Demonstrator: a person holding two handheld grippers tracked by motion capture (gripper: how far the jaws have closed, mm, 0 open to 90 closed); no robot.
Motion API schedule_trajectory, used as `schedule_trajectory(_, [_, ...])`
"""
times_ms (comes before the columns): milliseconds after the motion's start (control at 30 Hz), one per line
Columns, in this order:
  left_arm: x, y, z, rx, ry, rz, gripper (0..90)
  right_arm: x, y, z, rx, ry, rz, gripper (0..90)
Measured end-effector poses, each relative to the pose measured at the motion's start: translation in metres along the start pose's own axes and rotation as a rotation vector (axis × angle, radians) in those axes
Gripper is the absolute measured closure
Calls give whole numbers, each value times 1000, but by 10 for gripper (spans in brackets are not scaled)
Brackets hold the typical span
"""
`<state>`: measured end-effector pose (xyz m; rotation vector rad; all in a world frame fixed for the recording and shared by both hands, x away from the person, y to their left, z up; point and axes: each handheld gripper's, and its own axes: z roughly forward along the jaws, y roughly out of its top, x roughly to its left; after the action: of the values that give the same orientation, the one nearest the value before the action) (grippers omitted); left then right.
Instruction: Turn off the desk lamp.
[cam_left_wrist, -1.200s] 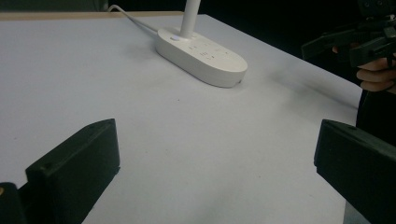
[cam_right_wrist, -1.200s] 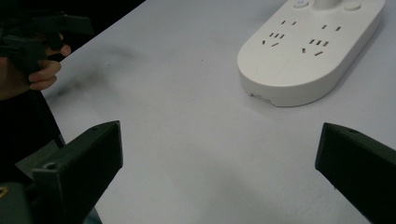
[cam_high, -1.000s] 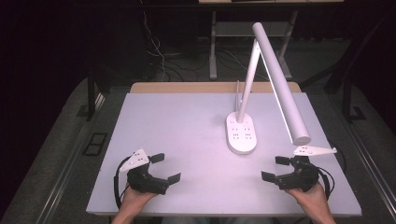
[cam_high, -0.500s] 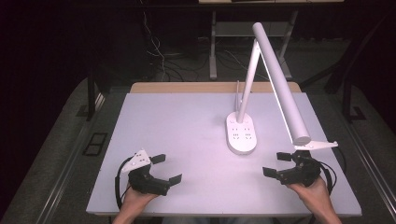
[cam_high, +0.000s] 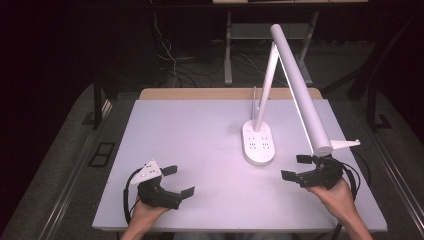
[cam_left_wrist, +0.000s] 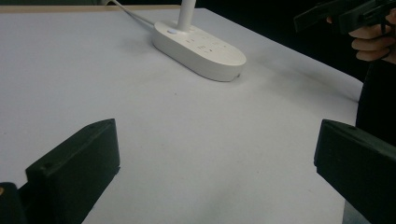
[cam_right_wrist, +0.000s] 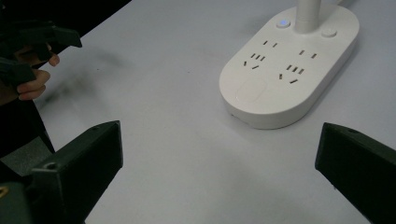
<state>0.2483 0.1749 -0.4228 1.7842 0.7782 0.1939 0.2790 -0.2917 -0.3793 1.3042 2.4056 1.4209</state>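
A white desk lamp stands on the table, its oval base (cam_high: 258, 144) carrying several power sockets and its long head (cam_high: 300, 85) slanting down toward the right. My left gripper (cam_high: 178, 180) rests open near the table's front left, jaws spread wide with nothing between them. My right gripper (cam_high: 296, 167) is held open at the front right, just below the lamp head's tip, also empty. The lamp base (cam_right_wrist: 289, 65) lies ahead and right in the right gripper view, with a lit blue button (cam_right_wrist: 283, 22). In the left gripper view the lamp base (cam_left_wrist: 201, 44) sits farther off.
The white table (cam_high: 200, 135) has a wooden strip along its far edge. A white cable (cam_left_wrist: 133, 14) runs from the lamp base to the back. Beyond the table are a dark floor, cables and a metal stand (cam_high: 235, 35).
My right gripper has shifted slightly up and left, closer under the lamp head's tip. The left gripper has barely moved.
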Motion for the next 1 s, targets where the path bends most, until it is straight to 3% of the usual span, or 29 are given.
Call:
schedule_trajectory(500, [0, 0, 1, 5, -6, -5, 0, -8, 14, 6, 21, 5, -6, 9])
schedule_trajectory(1000, [1, 0, 0, -2, -2, -10, 0, -17, 45, 10, 45, -2, -25, 9])
